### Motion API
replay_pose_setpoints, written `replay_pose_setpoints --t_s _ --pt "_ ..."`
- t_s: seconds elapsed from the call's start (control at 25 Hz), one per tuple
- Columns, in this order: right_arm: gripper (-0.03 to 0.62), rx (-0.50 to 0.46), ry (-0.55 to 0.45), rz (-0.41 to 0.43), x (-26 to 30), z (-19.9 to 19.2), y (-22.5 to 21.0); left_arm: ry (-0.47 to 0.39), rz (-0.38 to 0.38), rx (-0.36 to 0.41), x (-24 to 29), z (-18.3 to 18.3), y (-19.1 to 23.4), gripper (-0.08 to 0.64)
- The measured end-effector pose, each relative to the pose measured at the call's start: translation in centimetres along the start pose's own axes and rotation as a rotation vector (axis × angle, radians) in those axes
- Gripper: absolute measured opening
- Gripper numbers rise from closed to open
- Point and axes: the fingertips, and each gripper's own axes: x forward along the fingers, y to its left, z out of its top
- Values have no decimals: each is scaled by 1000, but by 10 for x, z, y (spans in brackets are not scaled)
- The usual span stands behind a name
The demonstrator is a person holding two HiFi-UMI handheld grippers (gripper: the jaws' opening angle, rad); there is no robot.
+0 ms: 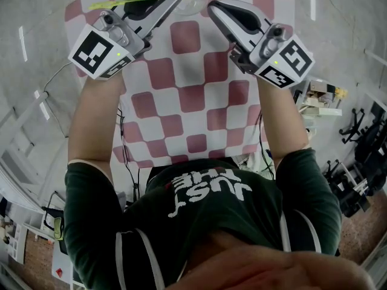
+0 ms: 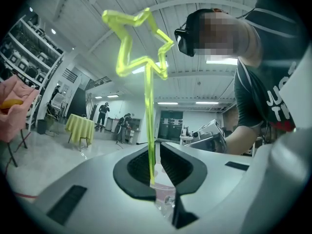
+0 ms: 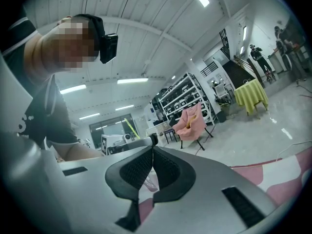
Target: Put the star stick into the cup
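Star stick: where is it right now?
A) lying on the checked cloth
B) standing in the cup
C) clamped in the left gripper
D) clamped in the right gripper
C: the left gripper view shows the left gripper with its jaws shut on the stem of the star stick, and the star end reaches out past the tips.

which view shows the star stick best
The left gripper view: the star stick shows whole, star outline and stem, with the stem clamped in the left tongs. The head view gives only a thin yellow-green line by those tongs; the right gripper view, a small distant sliver.
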Motion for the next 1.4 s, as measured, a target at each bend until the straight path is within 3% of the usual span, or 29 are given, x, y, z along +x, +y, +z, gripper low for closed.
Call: replay_pose_setpoints --t_s 0.12,0.28,0.52,0.72,0.84,1.04,1.4 --pt "34 3 2 0 0 -1 0 23 8 -21 3 1 -3 22" --pt "35 4 4 2 0 -1 0 8 5 7 1 -1 -1 44" --pt "35 2 5 2 1 1 2 17 28 17 -2 -2 2 137" --pt "35 2 8 0 2 2 6 37 82 1 -8 -4 9 284" --pt "35 1 13 -11 2 3 9 53 110 -3 -14 -5 11 331" --pt "35 -6 19 -48 -3 7 13 117 144 -13 -30 -14 8 331" --pt "35 -12 18 -124 -11 28 20 229 192 -103 -78 -30 -4 331"
